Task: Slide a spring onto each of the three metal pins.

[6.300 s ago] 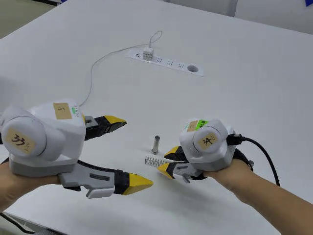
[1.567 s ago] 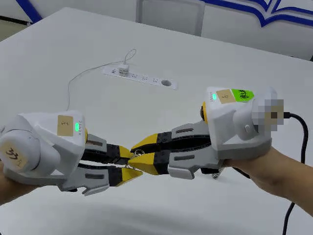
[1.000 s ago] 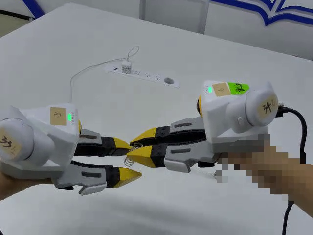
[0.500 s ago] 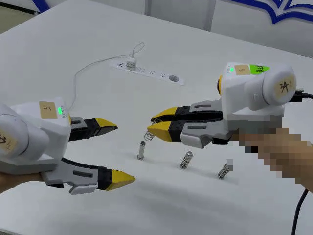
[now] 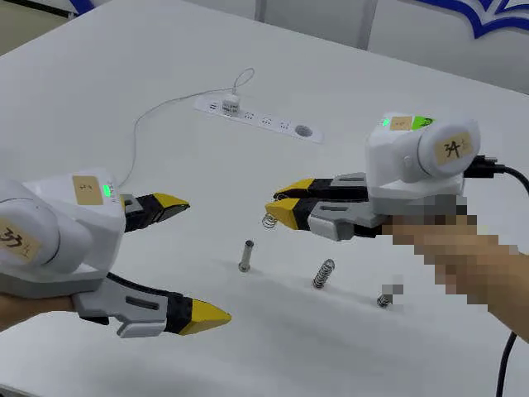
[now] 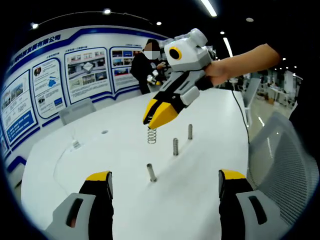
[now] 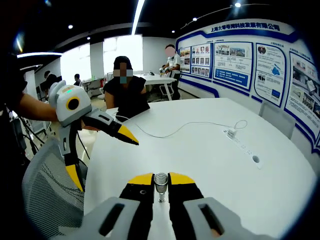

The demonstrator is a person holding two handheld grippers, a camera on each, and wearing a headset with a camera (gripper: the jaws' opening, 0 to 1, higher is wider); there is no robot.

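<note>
The right claw (image 5: 279, 212) is closed on a spring (image 5: 269, 221), held in the air near the bare metal pin (image 5: 246, 255) standing on the worktop (image 5: 355, 99). The left claw (image 5: 198, 258) is spread wide, empty.

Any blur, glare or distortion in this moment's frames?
Head view: even light, sharp, faint shadow by the bare pin. Left gripper view: fisheye curves the table edge; spring crisp. Right gripper view: windows blown out, right claw sharp.
</note>
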